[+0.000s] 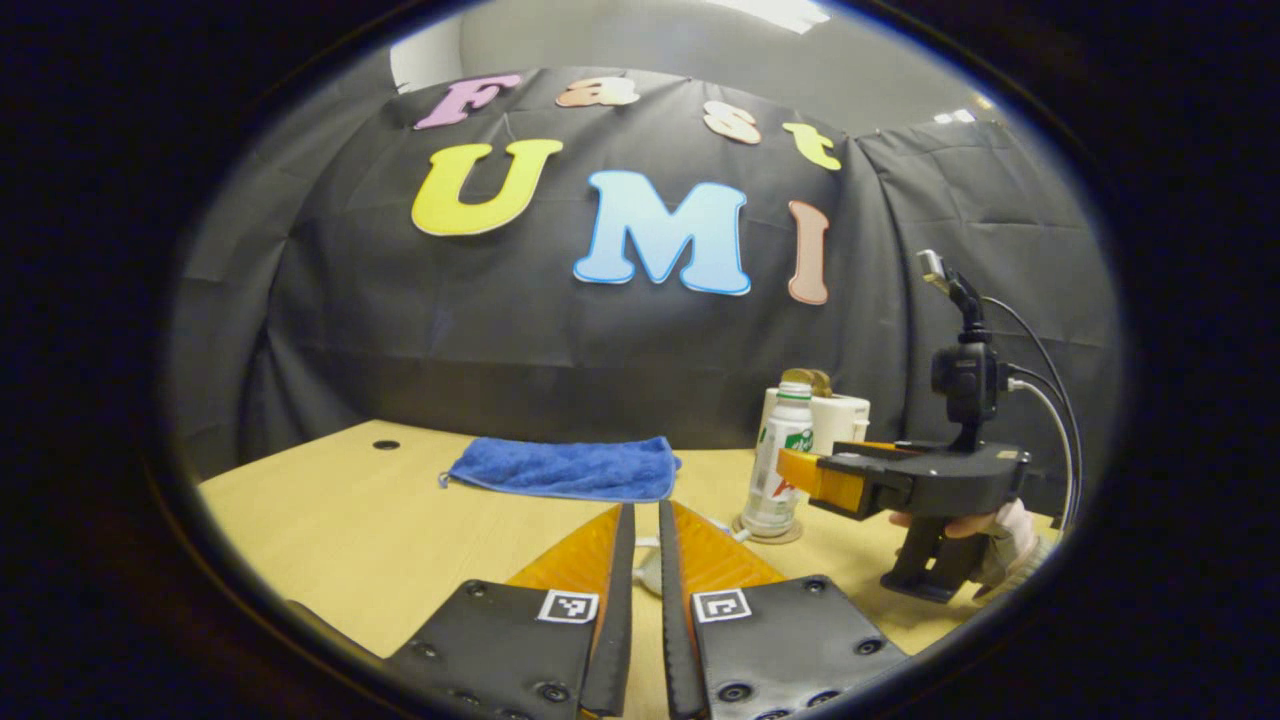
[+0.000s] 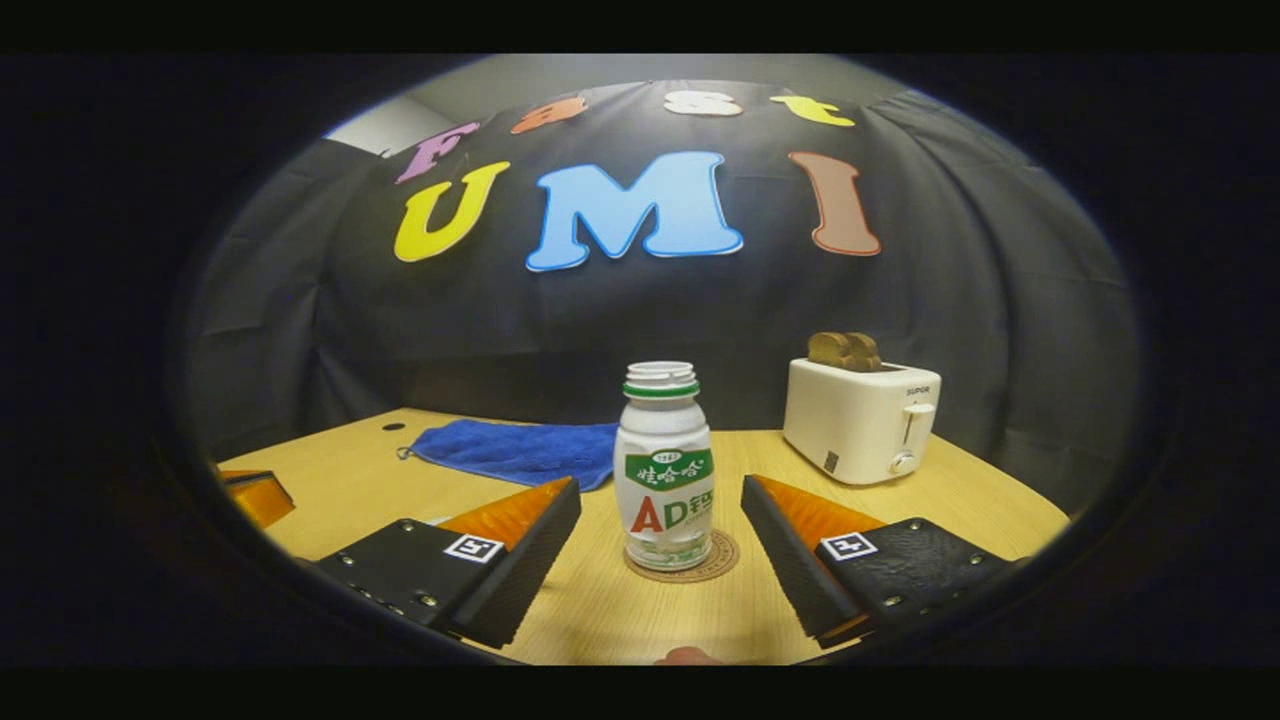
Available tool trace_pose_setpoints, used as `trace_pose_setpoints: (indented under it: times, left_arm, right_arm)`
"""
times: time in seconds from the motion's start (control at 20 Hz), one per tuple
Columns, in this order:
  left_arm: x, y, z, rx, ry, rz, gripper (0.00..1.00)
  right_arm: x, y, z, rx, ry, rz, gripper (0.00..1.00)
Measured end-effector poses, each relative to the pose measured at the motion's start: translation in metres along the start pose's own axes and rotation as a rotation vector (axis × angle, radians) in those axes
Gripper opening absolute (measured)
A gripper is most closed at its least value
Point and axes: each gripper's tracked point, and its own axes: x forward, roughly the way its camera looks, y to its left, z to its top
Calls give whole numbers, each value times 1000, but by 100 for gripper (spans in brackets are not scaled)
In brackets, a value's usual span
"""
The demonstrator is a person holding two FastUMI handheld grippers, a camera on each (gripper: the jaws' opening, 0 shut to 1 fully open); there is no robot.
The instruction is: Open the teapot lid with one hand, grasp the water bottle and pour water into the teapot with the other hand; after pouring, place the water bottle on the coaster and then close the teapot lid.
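A white bottle [image 2: 665, 470] with a green and red label and an uncapped mouth stands upright on a round brown coaster [image 2: 683, 572]. My right gripper [image 2: 660, 490] is open, one finger on each side of the bottle and neither touching it. In the left gripper view the same bottle [image 1: 782, 460] stands on the coaster [image 1: 768, 533], with the right gripper [image 1: 800, 470] beside it, held by a hand [image 1: 1000, 530]. My left gripper [image 1: 646, 510] has its fingers almost together on a small white piece [image 1: 648, 572], seemingly the teapot lid. The teapot's body is hidden.
A white toaster [image 2: 860, 420] with bread slices [image 2: 845, 350] stands at the back right of the wooden table [image 2: 600, 610]. A blue towel [image 2: 520, 450] lies at the back, left of the bottle. Part of the left gripper [image 2: 255, 495] shows at the left edge.
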Motion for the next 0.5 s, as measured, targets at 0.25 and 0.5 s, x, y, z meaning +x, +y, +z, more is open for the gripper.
trace_pose_setpoints:
  times: [0.25,0.5]
  left_arm:
    - [-3,-34,28,-2,-50,-29,24]
    - [-14,-53,10,25,-50,-9,24]
  right_arm:
    - [-58,1,27,41,-79,1,99]
    - [-105,-9,24,59,-121,-37,99]
